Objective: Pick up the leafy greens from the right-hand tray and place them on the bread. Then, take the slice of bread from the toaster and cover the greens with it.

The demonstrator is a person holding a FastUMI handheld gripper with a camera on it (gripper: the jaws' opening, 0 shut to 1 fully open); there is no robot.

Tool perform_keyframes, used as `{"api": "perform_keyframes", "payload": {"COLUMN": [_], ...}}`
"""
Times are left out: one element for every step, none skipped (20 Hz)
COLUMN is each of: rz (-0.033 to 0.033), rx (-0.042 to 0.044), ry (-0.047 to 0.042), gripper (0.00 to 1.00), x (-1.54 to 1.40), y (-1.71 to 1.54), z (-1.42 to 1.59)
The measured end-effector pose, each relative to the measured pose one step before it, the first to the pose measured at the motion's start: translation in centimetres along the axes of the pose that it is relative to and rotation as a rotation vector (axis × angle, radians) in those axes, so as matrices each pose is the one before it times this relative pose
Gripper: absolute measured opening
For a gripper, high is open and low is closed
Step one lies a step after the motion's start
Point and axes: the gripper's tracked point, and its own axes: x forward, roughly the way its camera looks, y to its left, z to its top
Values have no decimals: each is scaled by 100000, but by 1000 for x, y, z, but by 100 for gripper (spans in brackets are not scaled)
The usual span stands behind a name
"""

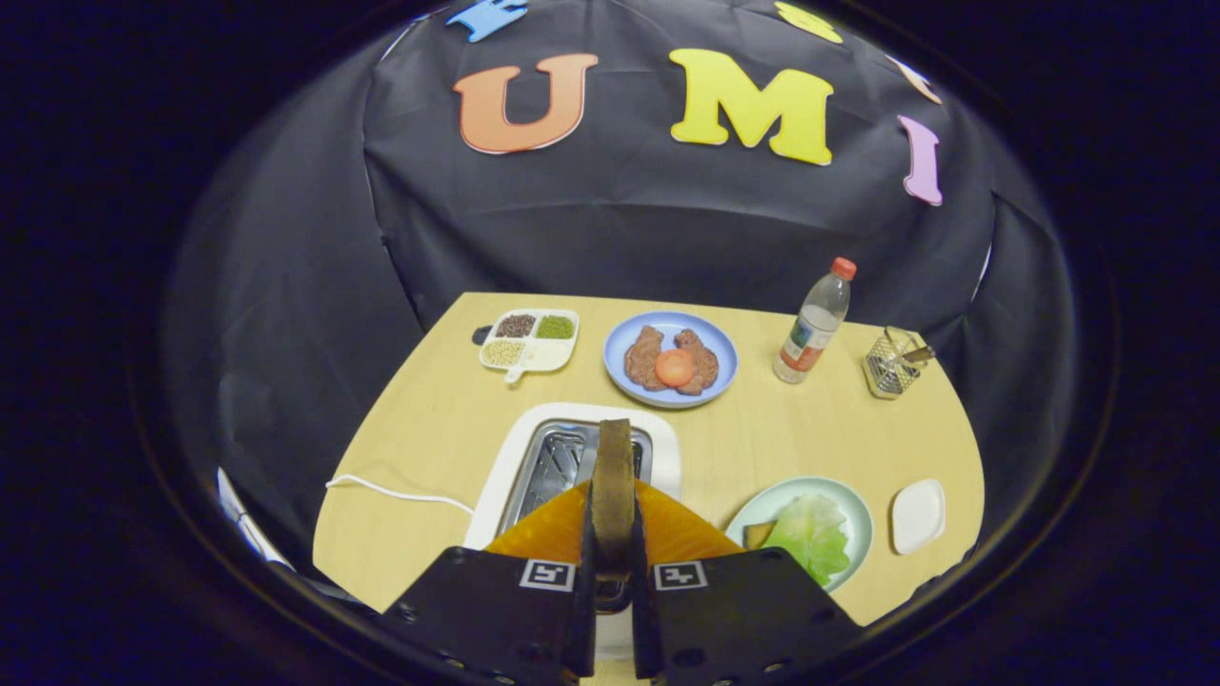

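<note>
While we hold the bread slice (612, 491) edge-on, the gripper (612, 562) is clamped narrowly on it above the toaster (505, 476).
The greens (812, 534) on their plate (853, 495) lie at three o'clock.

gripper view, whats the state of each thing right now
tongs: shut on bread slice
bread slice: held on edge, above toaster
toaster: slot open
leafy greens: flat on green plate
bottle: upright, capped
blue plate: holds meat, tomato slice
</note>
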Motion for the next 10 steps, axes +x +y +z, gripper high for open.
{"api": "perform_keyframes", "payload": {"rz": [681,1025,330,961,1185,1248,1320,1851,701,596], "rx": [573,864,1025,862,1083,1530,1899,2269,1781,1687], "ry": [-487,-433,-1027,-1293,-1122,-1190,-943,-1402,-1258,-591], "gripper": [12,12,12,12,12,12,12,12,12,12], "x": [-523,-600,-677,-696,-714,-893,-940,-972,-879,-754], "y": [-12,61,-269,-178,-149,-152,-292,-194,-531,-679], "z": [201,182,396,481,499,430,550,558,598,349]}}
